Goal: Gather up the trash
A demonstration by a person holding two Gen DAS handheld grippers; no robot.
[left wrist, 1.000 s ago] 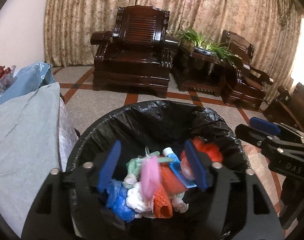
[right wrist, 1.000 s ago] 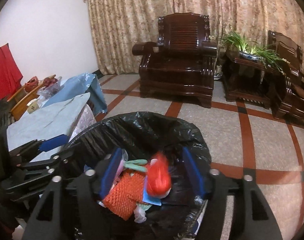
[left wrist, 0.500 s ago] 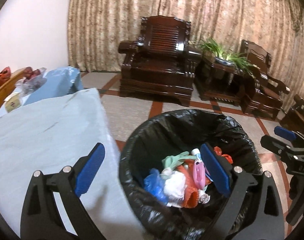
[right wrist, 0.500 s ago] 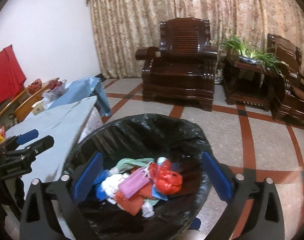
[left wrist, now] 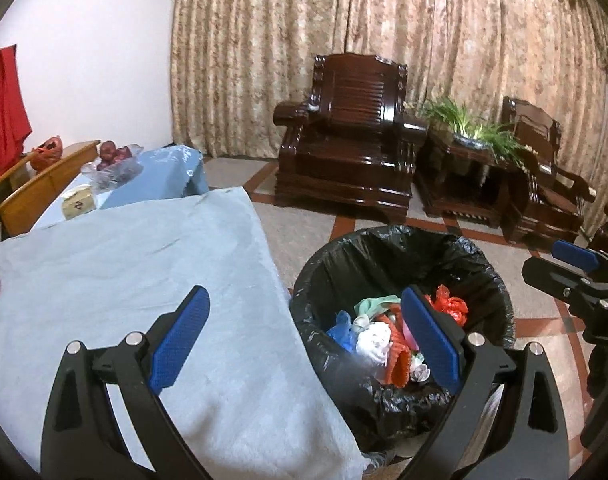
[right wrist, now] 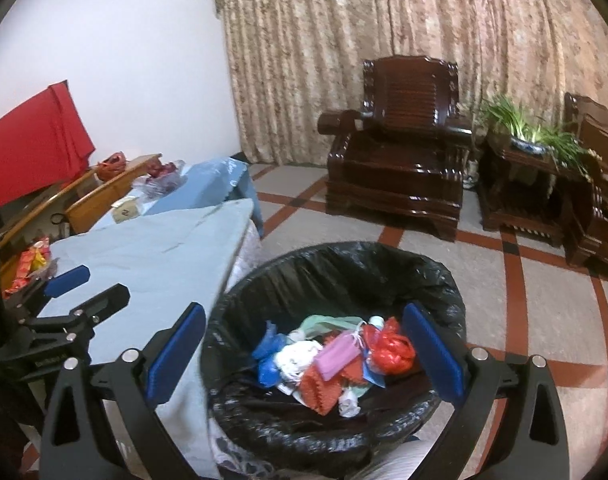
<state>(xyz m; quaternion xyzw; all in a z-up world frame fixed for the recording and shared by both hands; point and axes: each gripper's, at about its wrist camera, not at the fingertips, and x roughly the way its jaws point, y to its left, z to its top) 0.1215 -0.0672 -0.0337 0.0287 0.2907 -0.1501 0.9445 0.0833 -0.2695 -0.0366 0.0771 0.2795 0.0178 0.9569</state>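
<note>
A round bin lined with a black bag (left wrist: 387,248) (right wrist: 343,264) stands on the floor beside the table. Trash lies inside: a red plastic bag (right wrist: 391,350), a pink mask (right wrist: 337,356), orange netting (right wrist: 319,386), blue and white wads (left wrist: 367,336). My left gripper (left wrist: 304,336) is open and empty, over the table's right edge and the bin's rim. My right gripper (right wrist: 304,350) is open and empty above the bin. The right gripper shows at the right edge of the left wrist view (left wrist: 571,268); the left gripper shows at the left in the right wrist view (right wrist: 76,292).
The table under a light blue cloth (left wrist: 116,264) (right wrist: 144,252) fills the left. At its far end are a bag of red fruit (left wrist: 112,160) and a small box (left wrist: 78,204). Snack packets (right wrist: 30,264) lie at its left. Dark wooden armchairs (left wrist: 343,136) and a plant stand (left wrist: 463,152) stand behind.
Both grippers have opened wide and drawn up and back from the bin. The pink mask and red bag have dropped into it. The left gripper has swung left over the table.
</note>
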